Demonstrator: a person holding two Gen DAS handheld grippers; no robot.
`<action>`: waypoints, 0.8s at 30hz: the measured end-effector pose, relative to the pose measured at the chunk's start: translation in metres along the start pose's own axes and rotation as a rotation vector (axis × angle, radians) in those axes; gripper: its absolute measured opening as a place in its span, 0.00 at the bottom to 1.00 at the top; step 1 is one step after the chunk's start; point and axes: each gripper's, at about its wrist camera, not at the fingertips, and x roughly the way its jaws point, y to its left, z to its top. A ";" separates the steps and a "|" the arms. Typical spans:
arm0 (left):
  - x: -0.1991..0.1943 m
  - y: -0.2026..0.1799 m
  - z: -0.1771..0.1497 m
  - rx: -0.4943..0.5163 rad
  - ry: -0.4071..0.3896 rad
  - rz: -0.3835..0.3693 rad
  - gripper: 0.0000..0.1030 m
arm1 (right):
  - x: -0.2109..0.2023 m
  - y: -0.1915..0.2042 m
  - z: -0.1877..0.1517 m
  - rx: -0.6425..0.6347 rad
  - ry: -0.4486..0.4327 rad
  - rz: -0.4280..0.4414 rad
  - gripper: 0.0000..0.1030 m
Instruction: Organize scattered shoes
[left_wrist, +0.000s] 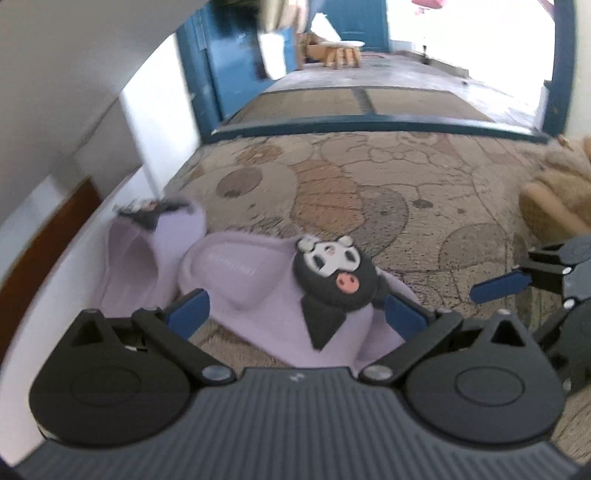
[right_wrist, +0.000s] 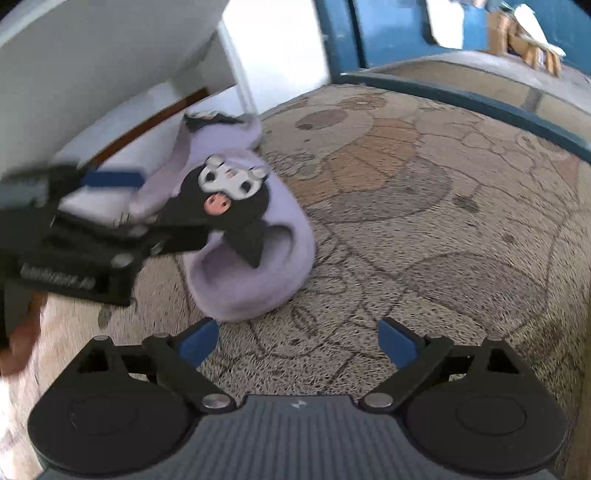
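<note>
Wall (left_wrist: 74, 92): white, far left, with a brown strip low along it.
Far slipper (left_wrist: 147, 243): lilac, beside the wall at the rug's left edge, tipped on its side; black charm at its top; touching or nearly touching the near slipper. Blurred.
Near slipper (left_wrist: 258, 280): lilac slide with a black-and-white cartoon charm (left_wrist: 332, 273) on the strap; lies on the rug, tilted, between the left gripper's fingers. Right wrist view shows it (right_wrist: 258, 258) with its open end toward the camera, sole on the rug.
Left gripper (left_wrist: 295, 314): jaws spread wide, one blue pad on each side of the near slipper; right pad (left_wrist: 402, 314) at or against the strap edge, left pad (left_wrist: 188, 314) just clear of the sole. Contact cannot be confirmed; no firm hold seen. In the right wrist view the gripper (right_wrist: 122, 206) reaches in from the left, over the slipper.
Rug (left_wrist: 369, 192): beige, cartoon outlines, covers the floor under both slippers.
Right gripper (right_wrist: 295, 343): jaws spread wide, nothing between them, only rug below; near slipper just ahead and left of the left pad (right_wrist: 197, 343). Seen from the left wrist at the right edge (left_wrist: 517, 280).
Door frame (left_wrist: 369, 127): blue sill beyond the rug.
Tan object (left_wrist: 554, 199): far right edge of the rug, blurred, cannot identify.
</note>
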 end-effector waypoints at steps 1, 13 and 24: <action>0.003 -0.003 0.000 0.034 0.006 -0.007 1.00 | 0.001 0.003 -0.001 -0.019 0.003 0.000 0.92; 0.027 -0.016 -0.008 0.180 0.043 -0.064 1.00 | 0.018 0.043 0.000 -0.258 -0.004 -0.005 0.94; 0.035 -0.007 -0.008 0.076 0.053 -0.120 1.00 | 0.030 0.054 0.006 -0.342 -0.031 -0.048 0.95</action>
